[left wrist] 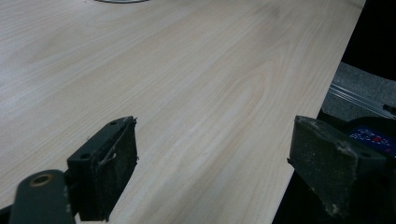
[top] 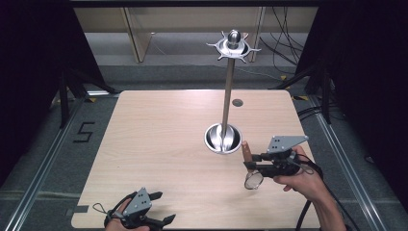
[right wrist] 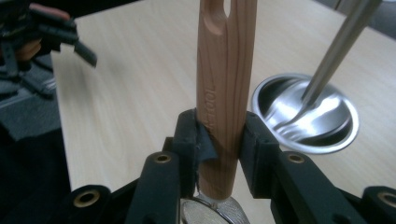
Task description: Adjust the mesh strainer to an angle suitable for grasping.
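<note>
Right tongs [right wrist: 219,140] clamp a wooden handle [right wrist: 225,84] stamped "TOOL"; left tongs [left wrist: 215,172] stand apart above the table [left wrist: 196,84].

Pale wooden desk [top: 159,159] with fine straight grain, smooth and faintly sheened. Tall polished metal stand [top: 227,96]: glossy mirror-bright round bowl base [right wrist: 306,114], brushed steel pole [right wrist: 336,46], shiny knob and spiked ring on top. Light brown wooden handle [right wrist: 224,88], smooth, matt, with visible grain and faint embossed lettering, joined to a shiny metal round end [right wrist: 215,212]. Matt black plastic jaws, their pads rough, dusty and scuffed on the left gripper [left wrist: 215,172]; same matt black on the right gripper [right wrist: 219,140], with brass-coloured rivets.
</note>
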The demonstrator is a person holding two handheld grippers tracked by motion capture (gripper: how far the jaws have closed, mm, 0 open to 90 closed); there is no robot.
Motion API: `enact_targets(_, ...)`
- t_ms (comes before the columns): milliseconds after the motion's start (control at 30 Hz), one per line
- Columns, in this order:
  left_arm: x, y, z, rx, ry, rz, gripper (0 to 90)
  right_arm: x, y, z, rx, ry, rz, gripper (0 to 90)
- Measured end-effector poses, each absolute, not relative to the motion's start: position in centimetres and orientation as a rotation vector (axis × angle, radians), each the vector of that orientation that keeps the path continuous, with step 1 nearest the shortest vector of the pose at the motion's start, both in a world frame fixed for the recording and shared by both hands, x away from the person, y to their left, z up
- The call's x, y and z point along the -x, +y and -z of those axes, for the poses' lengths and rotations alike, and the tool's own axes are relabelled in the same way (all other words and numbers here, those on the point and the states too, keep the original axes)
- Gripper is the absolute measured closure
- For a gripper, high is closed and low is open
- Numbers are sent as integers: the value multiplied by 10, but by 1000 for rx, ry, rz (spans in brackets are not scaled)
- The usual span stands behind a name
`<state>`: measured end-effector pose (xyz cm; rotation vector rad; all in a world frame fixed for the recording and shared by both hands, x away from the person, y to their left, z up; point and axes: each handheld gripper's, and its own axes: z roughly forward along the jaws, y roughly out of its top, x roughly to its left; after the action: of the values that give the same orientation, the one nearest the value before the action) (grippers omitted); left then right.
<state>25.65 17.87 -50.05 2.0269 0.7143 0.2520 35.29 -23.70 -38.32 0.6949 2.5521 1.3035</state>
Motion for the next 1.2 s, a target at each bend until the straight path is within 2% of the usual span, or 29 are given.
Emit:
enact_targets(367,-257,178,501,-2011,726,-254,147,-366,-237,357,-738,2419,-1395,710)
enact_targets(1200,-258,180,500,-2033,692,-266,147,-391,-227,325,-765,2307,-1523,710)
